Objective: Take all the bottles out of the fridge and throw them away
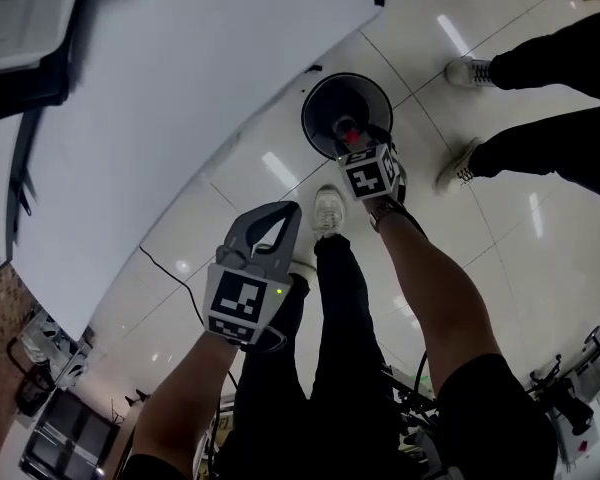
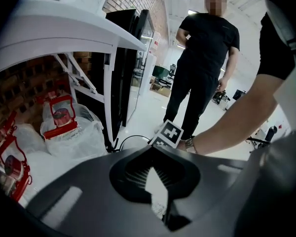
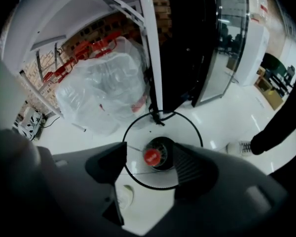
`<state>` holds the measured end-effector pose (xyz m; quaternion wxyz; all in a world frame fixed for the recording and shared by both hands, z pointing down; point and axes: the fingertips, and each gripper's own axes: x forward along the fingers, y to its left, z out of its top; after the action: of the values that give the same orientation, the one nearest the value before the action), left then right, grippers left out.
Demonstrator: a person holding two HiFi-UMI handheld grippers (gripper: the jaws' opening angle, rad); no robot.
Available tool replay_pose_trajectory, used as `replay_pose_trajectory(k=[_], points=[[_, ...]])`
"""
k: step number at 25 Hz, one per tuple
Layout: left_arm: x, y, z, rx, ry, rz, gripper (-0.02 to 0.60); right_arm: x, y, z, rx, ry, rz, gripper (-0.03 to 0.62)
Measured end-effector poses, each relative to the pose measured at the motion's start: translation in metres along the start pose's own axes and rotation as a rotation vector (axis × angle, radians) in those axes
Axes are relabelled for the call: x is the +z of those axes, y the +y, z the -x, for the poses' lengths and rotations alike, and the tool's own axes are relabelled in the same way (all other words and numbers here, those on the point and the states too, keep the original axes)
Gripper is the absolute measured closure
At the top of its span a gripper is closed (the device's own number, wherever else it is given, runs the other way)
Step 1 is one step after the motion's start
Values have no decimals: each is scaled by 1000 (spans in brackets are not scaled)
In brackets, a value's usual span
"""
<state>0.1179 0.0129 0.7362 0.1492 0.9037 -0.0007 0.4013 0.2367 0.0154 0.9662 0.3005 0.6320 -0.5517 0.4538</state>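
right gripper (image 3: 149, 149): released; jaws stand wide apart and point steeply down over the bin; neither pad presses on anything
bottle (image 3: 152, 157): red cap seen from straight above, dark body round it; it shows in the gap between the right gripper's jaws but lies lower, inside the bin's ring; in the head view it is a red spot in the bin, just above that gripper's marker cube
bin (image 3: 135, 123): round, black, on the white tiled floor (image 1: 500, 258); centre of the right gripper view, upper centre of the head view
left gripper (image 2: 150, 148): clenched, tips meeting, nothing between them; only floor shows through the loop behind the tips; lower centre of the head view, well apart from the bin
bags (image 3: 106, 90): clear plastic with red handles, heaped under the bench, upper left of both gripper views
bench (image 1: 180, 88): white top fills the upper left of the head view
cabinet (image 3: 207, 43): dark, glass-fronted, beside the bench leg
person (image 2: 202, 58): in black, standing upper right of the left gripper view
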Motion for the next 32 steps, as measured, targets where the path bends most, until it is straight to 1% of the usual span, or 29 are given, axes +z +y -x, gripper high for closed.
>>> replay_pose_trajectory(k=[8, 14, 17, 21, 26, 29, 32], points=[[14, -4, 7, -7, -40, 6, 578, 18, 11, 17, 16, -21, -5, 299], [34, -6, 30, 15, -74, -7, 578, 34, 25, 51, 30, -47, 5, 299], [45, -10, 47, 30, -91, -1, 578, 46, 35, 75, 38, -68, 18, 318], [63, -19, 73, 51, -120, 8, 578, 64, 47, 114, 47, -103, 50, 318], [84, -31, 107, 82, -162, 7, 578, 81, 64, 166, 69, -150, 60, 329], [99, -39, 127, 110, -194, 9, 578, 93, 73, 202, 87, -188, 81, 329], [114, -40, 149, 150, -235, 15, 578, 113, 85, 235, 112, -241, 113, 330]])
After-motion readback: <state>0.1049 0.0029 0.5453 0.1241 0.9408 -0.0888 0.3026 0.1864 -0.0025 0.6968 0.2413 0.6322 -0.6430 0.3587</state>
